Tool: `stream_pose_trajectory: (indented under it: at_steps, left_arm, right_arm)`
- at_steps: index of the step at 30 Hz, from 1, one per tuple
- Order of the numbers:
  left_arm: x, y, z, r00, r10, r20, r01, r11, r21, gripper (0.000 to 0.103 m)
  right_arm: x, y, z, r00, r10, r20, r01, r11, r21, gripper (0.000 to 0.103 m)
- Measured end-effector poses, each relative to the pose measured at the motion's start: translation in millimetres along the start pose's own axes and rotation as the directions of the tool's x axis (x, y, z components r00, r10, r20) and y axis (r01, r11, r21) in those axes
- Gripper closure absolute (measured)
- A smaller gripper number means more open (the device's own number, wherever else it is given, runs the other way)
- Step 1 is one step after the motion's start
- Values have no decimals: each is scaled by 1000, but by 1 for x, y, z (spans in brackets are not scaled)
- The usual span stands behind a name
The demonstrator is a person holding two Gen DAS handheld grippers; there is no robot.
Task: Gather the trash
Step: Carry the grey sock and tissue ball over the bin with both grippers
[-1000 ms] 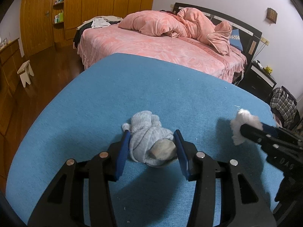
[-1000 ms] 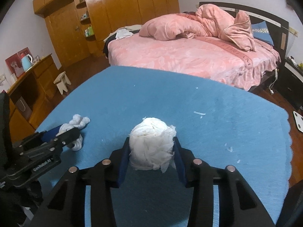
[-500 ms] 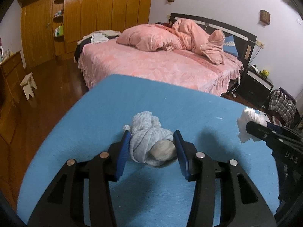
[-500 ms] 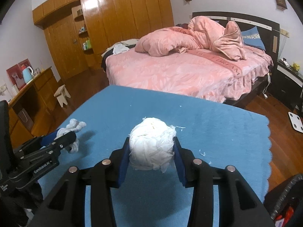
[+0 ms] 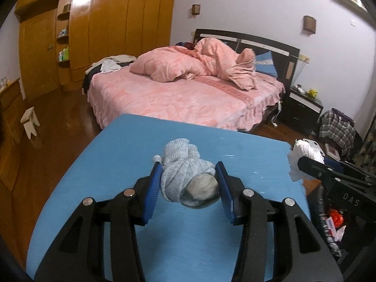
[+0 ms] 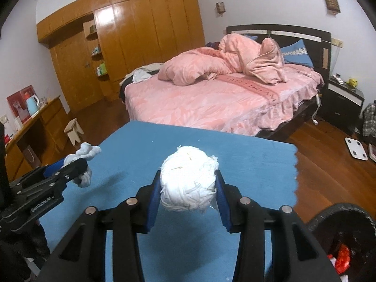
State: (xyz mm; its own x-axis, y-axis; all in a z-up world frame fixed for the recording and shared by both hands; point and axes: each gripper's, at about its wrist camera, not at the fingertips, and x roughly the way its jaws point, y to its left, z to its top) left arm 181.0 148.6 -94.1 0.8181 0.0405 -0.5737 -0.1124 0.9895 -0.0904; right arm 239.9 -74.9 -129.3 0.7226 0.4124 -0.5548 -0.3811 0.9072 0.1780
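Observation:
My left gripper (image 5: 189, 176) is shut on a rolled-up grey sock bundle (image 5: 185, 178), held clear above the blue table (image 5: 131, 155). The blue pads press both sides of the bundle. My right gripper (image 6: 188, 185) is shut on a white crumpled paper wad (image 6: 189, 179), also lifted off the blue table (image 6: 246, 155). Each gripper shows in the other's view: the right gripper with its white wad (image 5: 303, 157) at the right edge, the left gripper with its grey bundle (image 6: 82, 157) at the left. A black trash bin (image 6: 340, 232) with red and white litter sits at the lower right.
A pink bed (image 5: 178, 94) stands beyond the table, with a wooden wardrobe (image 5: 98, 28) on the far wall. A small stool (image 5: 29, 122) is on the wood floor at left. A black nightstand (image 5: 303, 108) and a plaid bag (image 5: 338, 127) are at right. A white scale (image 6: 357, 148) lies on the floor.
Both grippers have risen and drawn back from the table with their loads still held. The table looks smaller and lower, and the trash bin has come into view at the lower right.

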Motion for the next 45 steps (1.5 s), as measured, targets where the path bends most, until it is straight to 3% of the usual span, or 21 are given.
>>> stream_pose_trajectory:
  at_steps: [20,45]
  left_arm:
    - [-69,-100,-10,988,-152,38,147,983,108,58]
    - [-131,-208,-40,943,-330,46,312,922,232,58]
  right_arm:
    - [-116,-48,-24,990,-98,98,95,995,42,60]
    - [-231,-103,-61,949,-251,192,231,966,117,60]
